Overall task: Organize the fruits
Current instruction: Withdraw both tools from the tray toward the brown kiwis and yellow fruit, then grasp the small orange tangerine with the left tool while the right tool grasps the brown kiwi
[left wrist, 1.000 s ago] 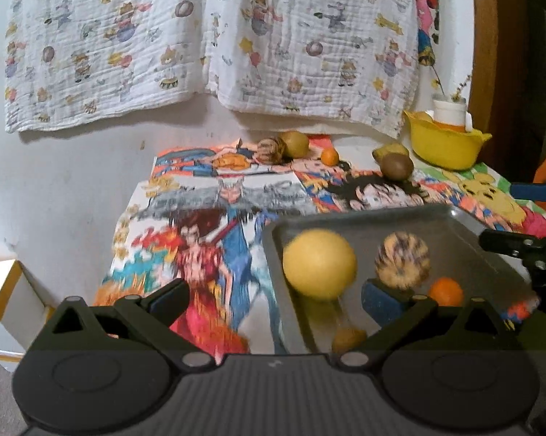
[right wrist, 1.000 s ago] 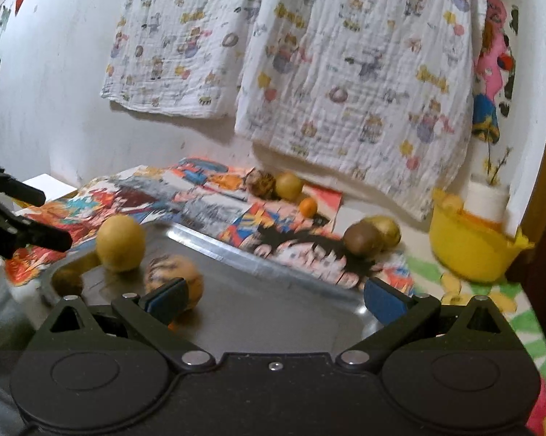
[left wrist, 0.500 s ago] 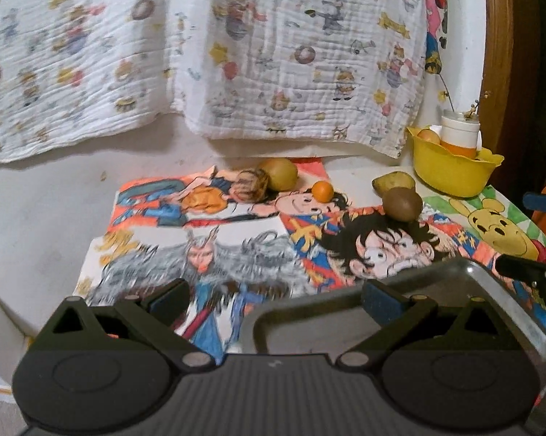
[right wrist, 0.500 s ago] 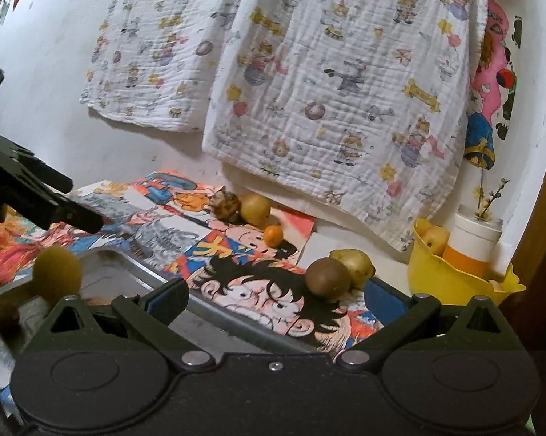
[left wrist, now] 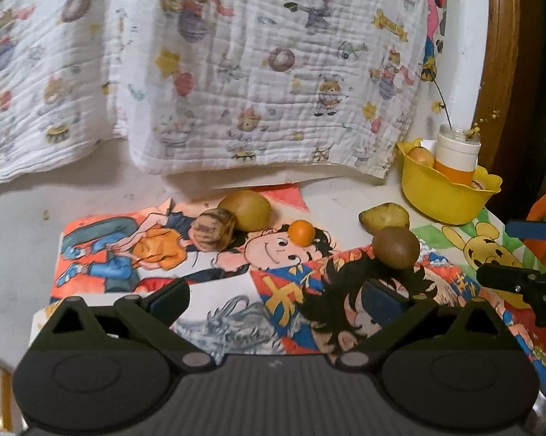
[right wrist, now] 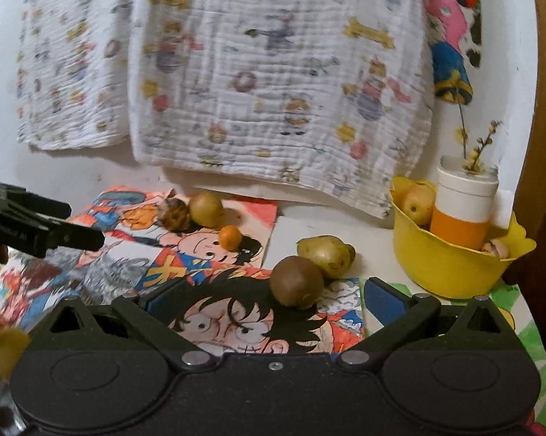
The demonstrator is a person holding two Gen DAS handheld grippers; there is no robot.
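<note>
Five fruits lie on the cartoon-print table cover: a striped brown fruit, a yellow-green round fruit, a small orange, a brown kiwi-like fruit and a yellow pear. In the right wrist view they show as the striped fruit, round fruit, orange, brown fruit and pear. My left gripper is open and empty, short of the fruits. My right gripper is open and empty, the brown fruit just ahead between its fingers.
A yellow bowl with a fruit and a white-and-orange cup stands at the back right. A patterned cloth hangs on the wall behind. A blurred yellow fruit shows at the lower left of the right wrist view.
Both grippers have moved forward from over the metal tray toward the loose fruits at the back. The tray and its fruits have dropped out of the left view.
</note>
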